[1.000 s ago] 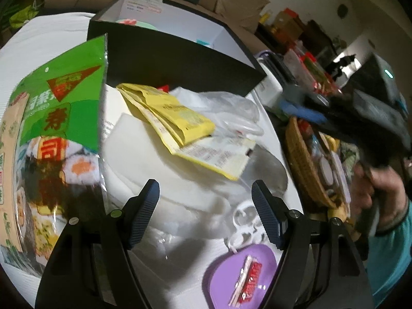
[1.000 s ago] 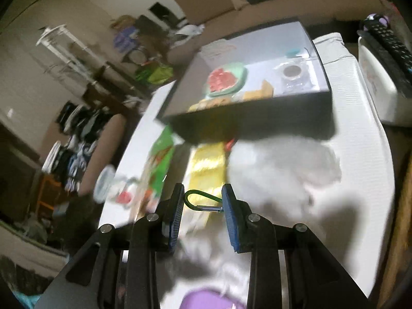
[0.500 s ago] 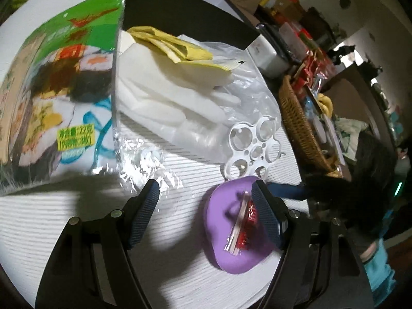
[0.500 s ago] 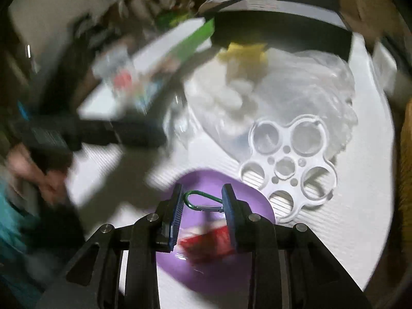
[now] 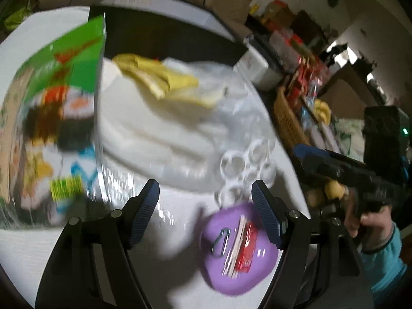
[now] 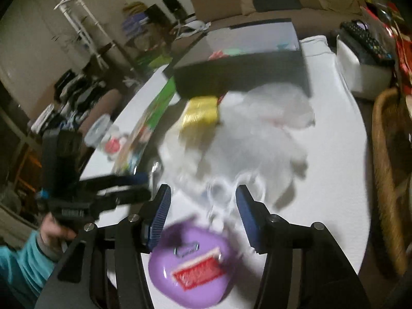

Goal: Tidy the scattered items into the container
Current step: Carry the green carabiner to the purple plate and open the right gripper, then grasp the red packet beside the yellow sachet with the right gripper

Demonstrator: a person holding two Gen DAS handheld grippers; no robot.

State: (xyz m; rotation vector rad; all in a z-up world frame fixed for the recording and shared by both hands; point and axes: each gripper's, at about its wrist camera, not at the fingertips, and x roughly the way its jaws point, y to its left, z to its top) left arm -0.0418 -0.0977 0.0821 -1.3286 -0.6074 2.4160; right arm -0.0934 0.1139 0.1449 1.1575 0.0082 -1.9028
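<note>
Since a second ago, the small green clip (image 5: 220,239) that my right tool (image 6: 202,217) carried between its fingers has landed on the purple dish (image 5: 238,251), and that tool's jaws are opening with nothing between them. It points steeply down over the dish at the near edge of the surface (image 6: 334,170). My left tool (image 5: 206,212) points down at the same slope, jaws standing wide and empty, the dish just under its right finger.

On the dish the clip lies beside a red and white wrapper (image 5: 243,244). Just beyond sits a clear plastic ring holder (image 5: 244,164), touching a heap of white plastic bags (image 5: 164,134) with a yellow packet (image 5: 159,76) on top. A green sushi-print bag (image 5: 54,118) fills the left side.

In the left view, a hand (image 5: 370,224) in a teal sleeve grips the right tool's handle, off the surface's right edge. Bare white surface lies open to the right of the heap.

Farther back stands the black container box (image 6: 239,69), open, with some items inside. A wicker basket (image 6: 386,180) stands off the right edge, a white box (image 6: 360,69) behind it, then a brown sofa (image 6: 283,0) and cluttered shelves.
</note>
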